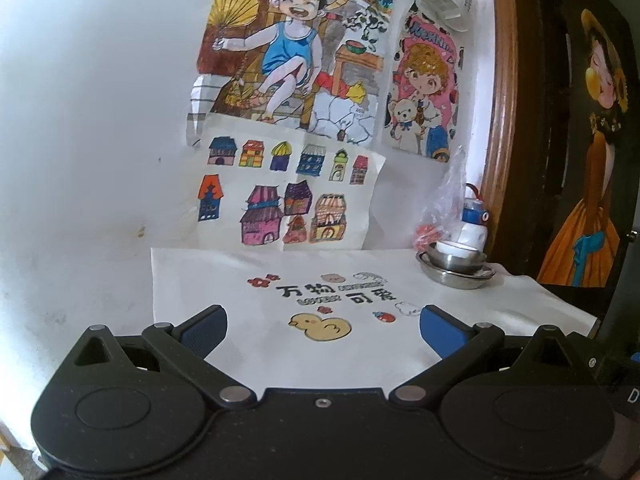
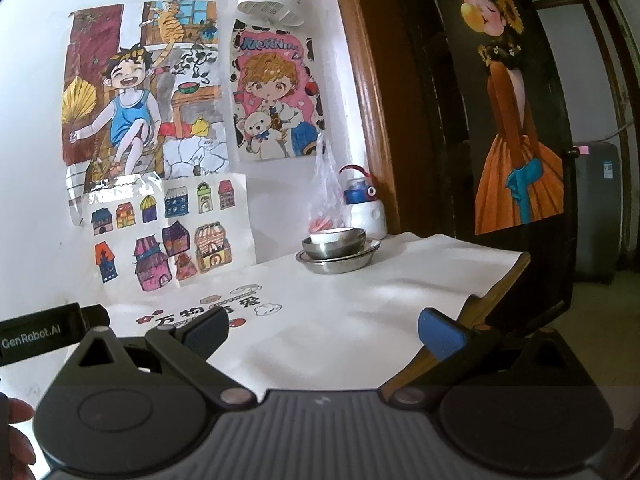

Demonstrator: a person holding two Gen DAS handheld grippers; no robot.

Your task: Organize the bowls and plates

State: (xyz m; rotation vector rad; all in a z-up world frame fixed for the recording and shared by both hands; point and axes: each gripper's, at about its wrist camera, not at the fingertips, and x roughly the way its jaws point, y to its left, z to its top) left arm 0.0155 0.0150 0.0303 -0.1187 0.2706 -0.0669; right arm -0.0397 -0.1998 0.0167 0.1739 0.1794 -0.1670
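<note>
A stack of steel dishes stands at the table's far right corner: a steel bowl [image 1: 458,261] [image 2: 334,242] sits in shallow steel plates [image 1: 460,278] [image 2: 340,261], with a white bowl [image 1: 454,248] nested inside it. My left gripper [image 1: 322,328] hovers open over the near part of the white tablecloth [image 1: 224,280], nothing between its blue pads. My right gripper [image 2: 324,330] is also open and empty, over the cloth [image 2: 360,308], well short of the stack.
A blue-and-white water bottle [image 2: 362,204] and a clear plastic bag [image 2: 326,196] stand behind the stack by the wall. Children's drawings [image 1: 292,196] cover the wall. A wooden door frame [image 2: 368,112] rises at the right. The table's wooden edge [image 2: 500,292] shows at right.
</note>
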